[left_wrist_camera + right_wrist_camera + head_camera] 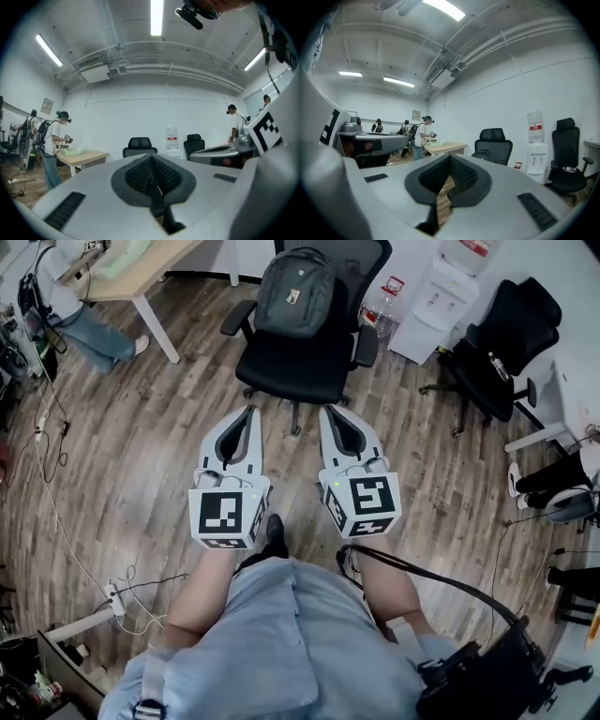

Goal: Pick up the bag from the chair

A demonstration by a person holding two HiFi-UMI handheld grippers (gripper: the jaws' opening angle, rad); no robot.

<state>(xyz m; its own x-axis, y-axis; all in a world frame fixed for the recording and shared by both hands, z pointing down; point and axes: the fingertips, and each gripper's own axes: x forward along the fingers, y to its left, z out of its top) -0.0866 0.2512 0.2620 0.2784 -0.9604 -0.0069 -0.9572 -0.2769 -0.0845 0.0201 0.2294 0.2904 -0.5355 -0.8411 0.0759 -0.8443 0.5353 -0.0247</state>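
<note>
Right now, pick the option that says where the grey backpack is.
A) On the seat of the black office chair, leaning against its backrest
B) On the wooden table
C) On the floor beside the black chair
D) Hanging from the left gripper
A: in the head view the backpack stands on the seat of the black chair against the backrest. The left gripper and right gripper are short of it.

Wood floor [141,442] bears a black chair [291,369] (plus power strip [114,596]).
</note>
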